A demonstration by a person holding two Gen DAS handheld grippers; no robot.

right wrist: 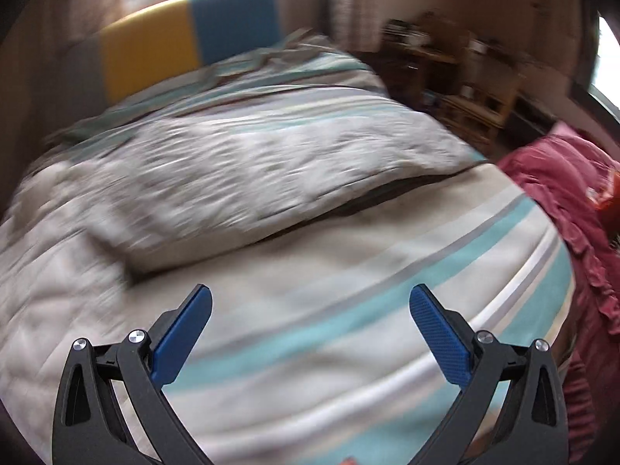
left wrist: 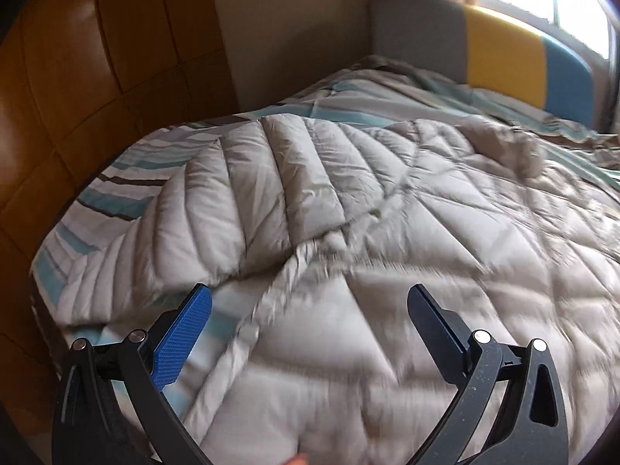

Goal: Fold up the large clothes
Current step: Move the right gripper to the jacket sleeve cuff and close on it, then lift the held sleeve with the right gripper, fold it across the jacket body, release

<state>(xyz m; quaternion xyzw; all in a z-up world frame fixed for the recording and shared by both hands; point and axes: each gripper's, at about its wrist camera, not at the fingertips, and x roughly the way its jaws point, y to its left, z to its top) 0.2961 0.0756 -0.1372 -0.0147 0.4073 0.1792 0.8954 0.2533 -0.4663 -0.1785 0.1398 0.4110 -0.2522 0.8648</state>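
Note:
A large pale grey quilted puffer coat [left wrist: 368, 209] lies spread over the bed, one sleeve [left wrist: 248, 193] folded across its left side and a fur-trimmed hood [left wrist: 507, 147] toward the headboard. My left gripper [left wrist: 310, 298] hovers open just above the coat's near part, nothing between its blue pads. In the right wrist view the same coat [right wrist: 232, 166] lies blurred at the left and middle. My right gripper [right wrist: 310, 298] hangs open over the bare striped bedcover [right wrist: 348, 310], to the right of the coat's edge.
The striped bedcover [left wrist: 116, 193] shows at the bed's left edge beside a brown wooden wardrobe [left wrist: 77, 77]. A grey, yellow and blue headboard [left wrist: 503, 58] stands at the far end. A red garment [right wrist: 562, 201] lies at the bed's right edge, cluttered wooden shelves [right wrist: 457, 77] beyond.

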